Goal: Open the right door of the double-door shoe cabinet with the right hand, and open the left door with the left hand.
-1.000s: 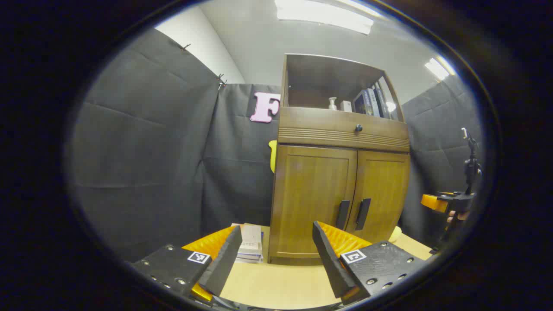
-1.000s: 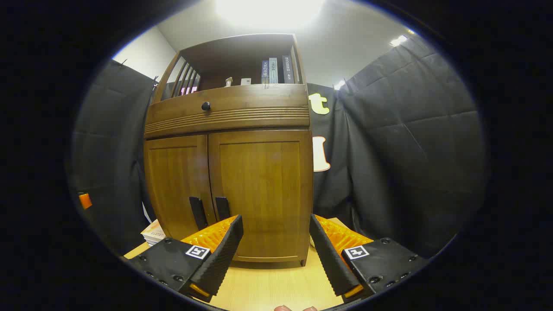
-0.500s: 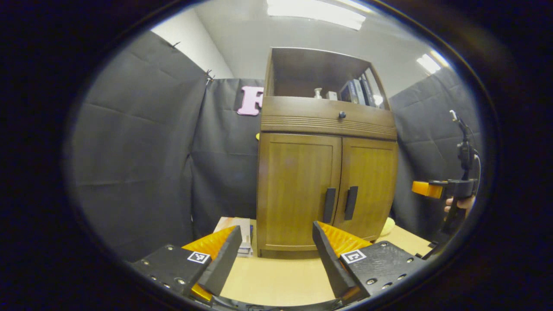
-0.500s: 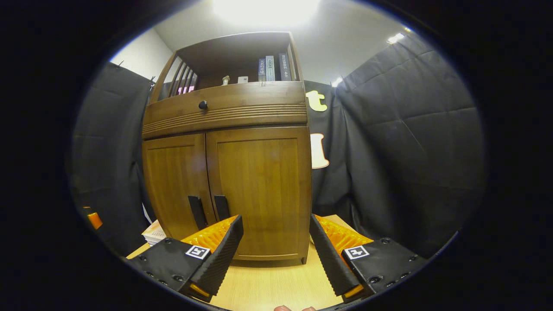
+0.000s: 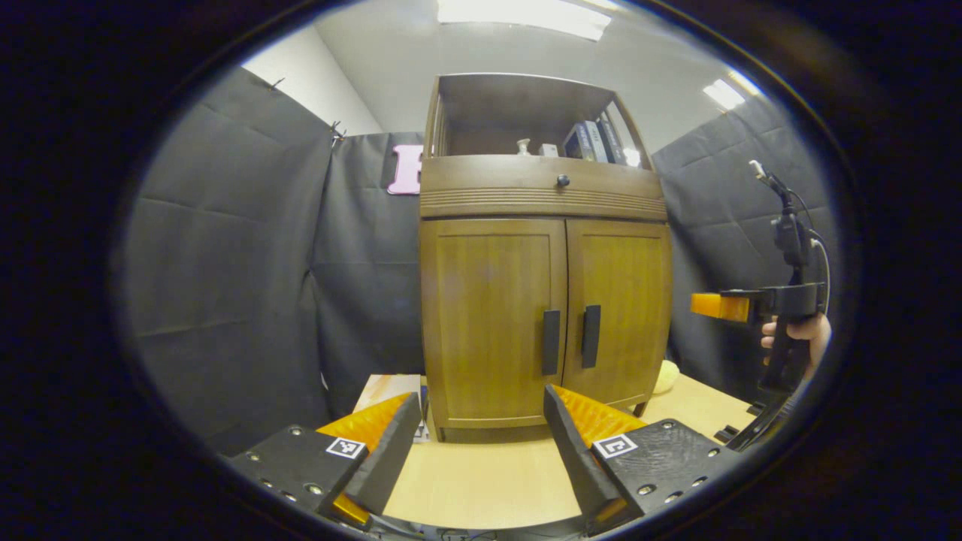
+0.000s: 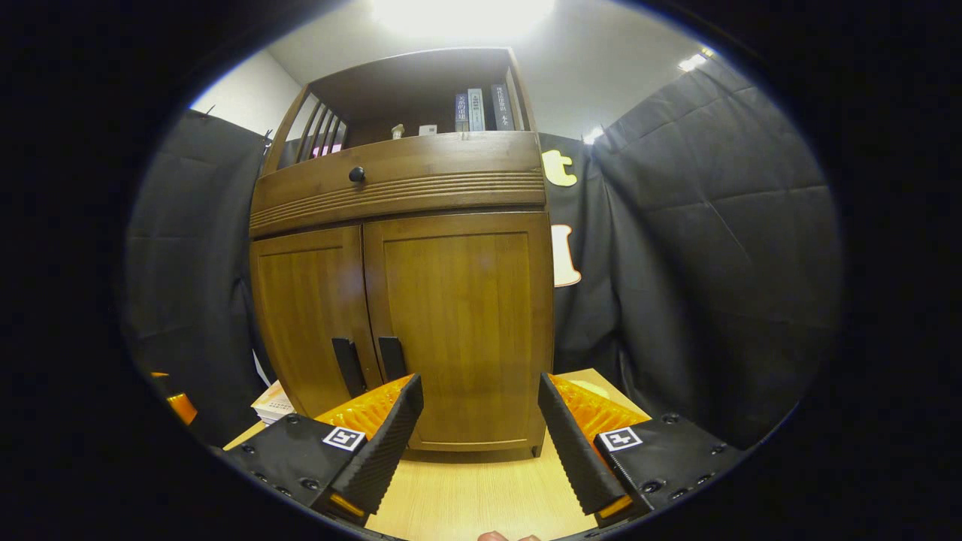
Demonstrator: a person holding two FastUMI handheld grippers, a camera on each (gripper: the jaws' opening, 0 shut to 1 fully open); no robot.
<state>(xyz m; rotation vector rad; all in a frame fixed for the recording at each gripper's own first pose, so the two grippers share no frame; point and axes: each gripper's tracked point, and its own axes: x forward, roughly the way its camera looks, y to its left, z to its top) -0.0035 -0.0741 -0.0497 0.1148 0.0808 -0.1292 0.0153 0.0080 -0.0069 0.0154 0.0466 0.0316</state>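
Plainly, shoe cabinet [image 5: 541,300] stands with both doors closed.

I see a pale wooden tabletop [image 5: 481,488] enclosed by black quilted cloth walls [image 5: 233,263]. A small stack of books [image 6: 275,403] lies flat on it. Higher up, dark-spined upright books [image 6: 478,110] stand beside a small pale bottle [image 5: 522,146]. Bright ceiling light panels [image 5: 526,10] glow on the white ceiling
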